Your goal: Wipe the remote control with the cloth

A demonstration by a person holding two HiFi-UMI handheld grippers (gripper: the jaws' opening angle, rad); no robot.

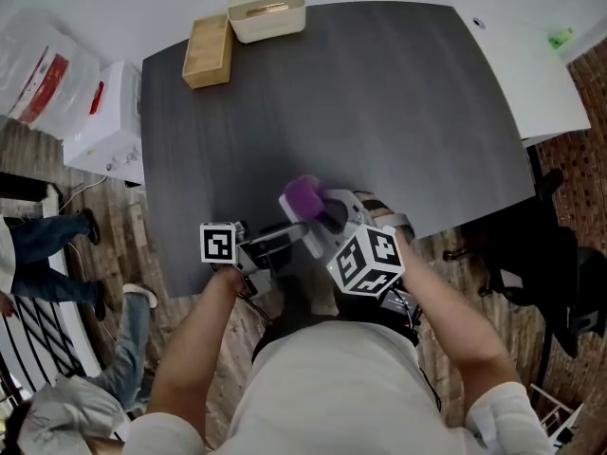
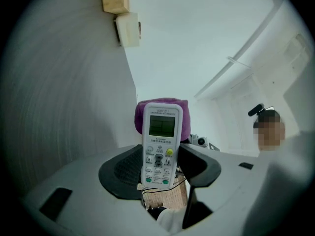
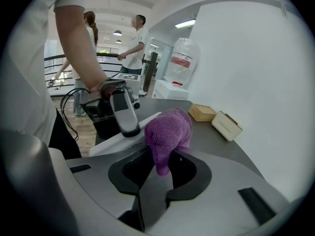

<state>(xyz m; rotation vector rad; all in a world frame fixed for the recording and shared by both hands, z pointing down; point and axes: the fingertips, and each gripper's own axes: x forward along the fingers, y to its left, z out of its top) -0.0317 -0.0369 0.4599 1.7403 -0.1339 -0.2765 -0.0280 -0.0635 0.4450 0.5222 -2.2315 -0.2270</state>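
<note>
At the near edge of the desk [image 1: 379, 112], the left gripper [image 2: 160, 167] has its jaws partway apart, clamped on the lower end of the remote control [image 2: 161, 132]. The right gripper [image 3: 160, 173] pinches the purple cloth [image 3: 167, 132] between nearly closed jaws, the cloth bunched right behind the remote's top. A wooden box [image 1: 209, 50] and a cream box [image 1: 267, 14] sit at the far left corner.

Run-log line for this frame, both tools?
left tool: shut on remote control | right tool: shut on purple cloth | cloth: at remote's screen end
</note>
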